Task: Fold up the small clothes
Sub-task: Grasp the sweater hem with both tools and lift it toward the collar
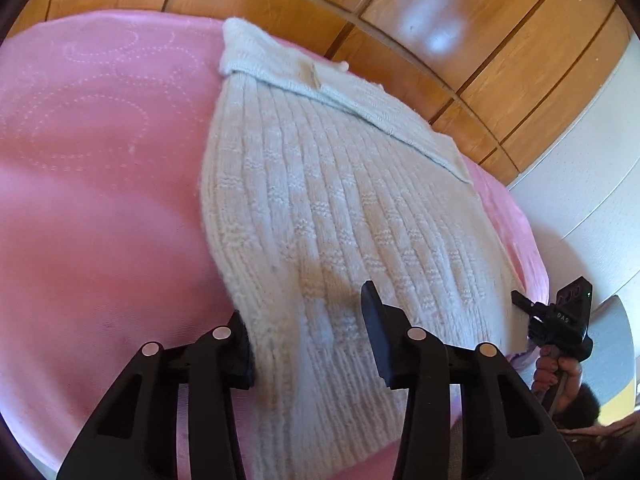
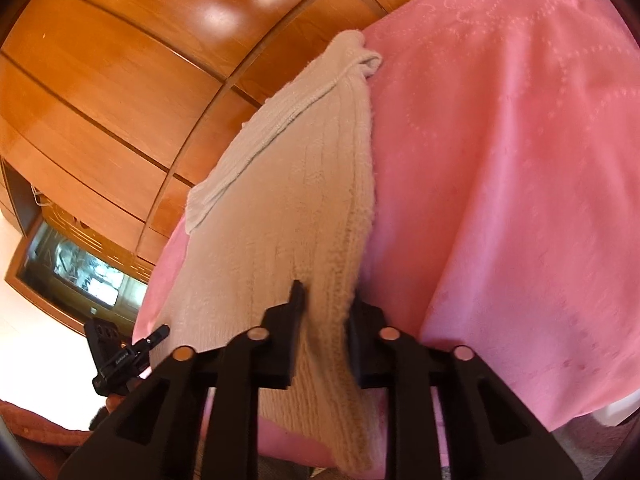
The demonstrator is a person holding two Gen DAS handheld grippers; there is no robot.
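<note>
on pink bedding (image 1: 100,200), both grippers (image 1: 308,332) (image 2: 326,308) pinch the knit's (image 1: 320,200) hem.

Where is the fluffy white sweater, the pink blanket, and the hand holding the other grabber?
white sweater (image 1: 320,200): left wrist view, middle of its ribbed knit.
pink blanket (image 1: 100,200): left wrist view, bare stretch left of the sweater.
hand (image 1: 554,374): left wrist view, its curled knuckles, lower right.

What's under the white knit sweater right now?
The white knit sweater lies on a pink blanket, which shows on both sides and at the near edge. Whatever sits beneath its middle is covered by the knit.
</note>
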